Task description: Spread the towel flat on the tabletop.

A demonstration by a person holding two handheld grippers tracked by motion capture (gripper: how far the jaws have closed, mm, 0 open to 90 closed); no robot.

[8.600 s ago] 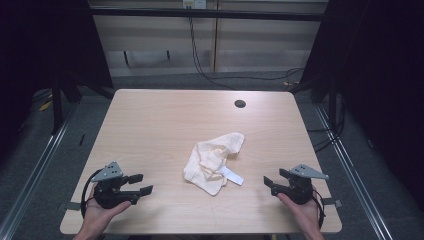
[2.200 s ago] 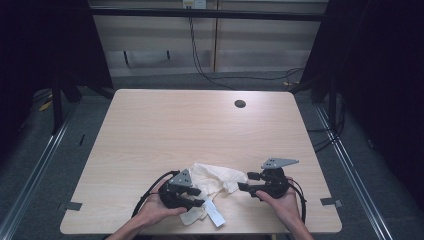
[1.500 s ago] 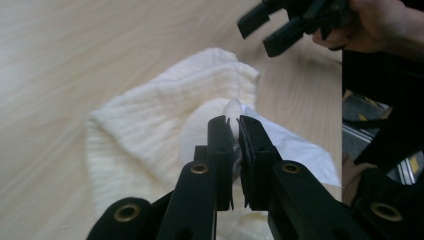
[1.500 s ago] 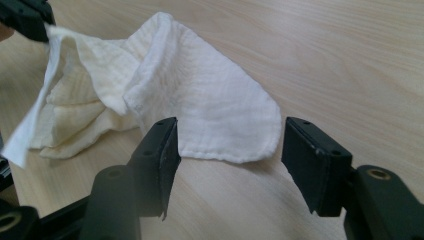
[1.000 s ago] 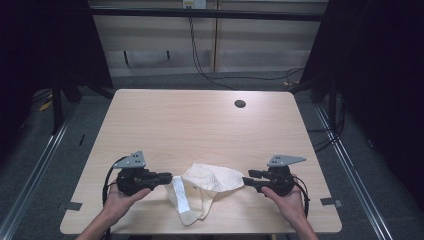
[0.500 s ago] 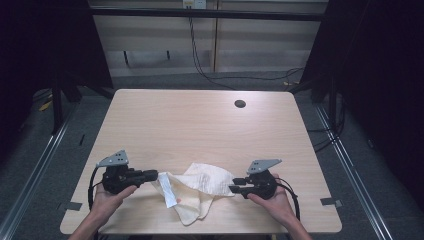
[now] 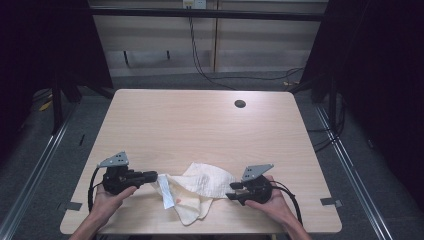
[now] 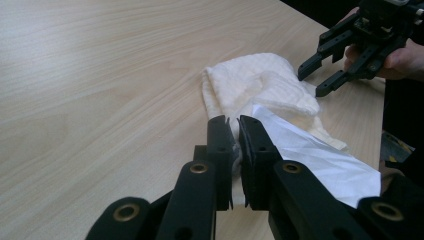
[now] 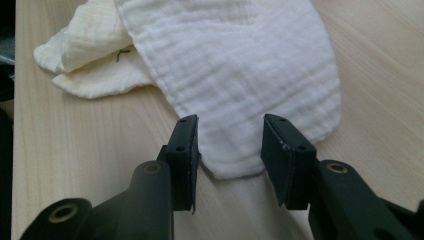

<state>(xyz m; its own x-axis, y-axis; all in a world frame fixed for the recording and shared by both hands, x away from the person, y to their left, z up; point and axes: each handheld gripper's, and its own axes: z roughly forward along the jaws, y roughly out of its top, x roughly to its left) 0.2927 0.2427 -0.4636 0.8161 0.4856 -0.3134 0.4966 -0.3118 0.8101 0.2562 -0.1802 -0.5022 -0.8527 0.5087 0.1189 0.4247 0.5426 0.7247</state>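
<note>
While my left gripper (image 8: 235, 142) stayed clamped on cloth (image 7: 207, 187) edge beside white tag (image 8: 320, 155), pinched hem itself hid between pads. Cloth lay crumpled near table's (image 7: 200, 125) near edge, between my hands. Right gripper (image 9: 230, 150) had just been opening, jaws apart, cloth corner between them unpressed. Far half of table open for moving; round dark hole (image 7: 240, 104) near far edge, well apart.

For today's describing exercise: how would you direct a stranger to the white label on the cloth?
Start at the wooden table and find the cream cloth near its front edge. At the cloth's left end, beside the left gripper, lies the label: a smooth, flat white strip, unlike the crinkled fabric.
</note>
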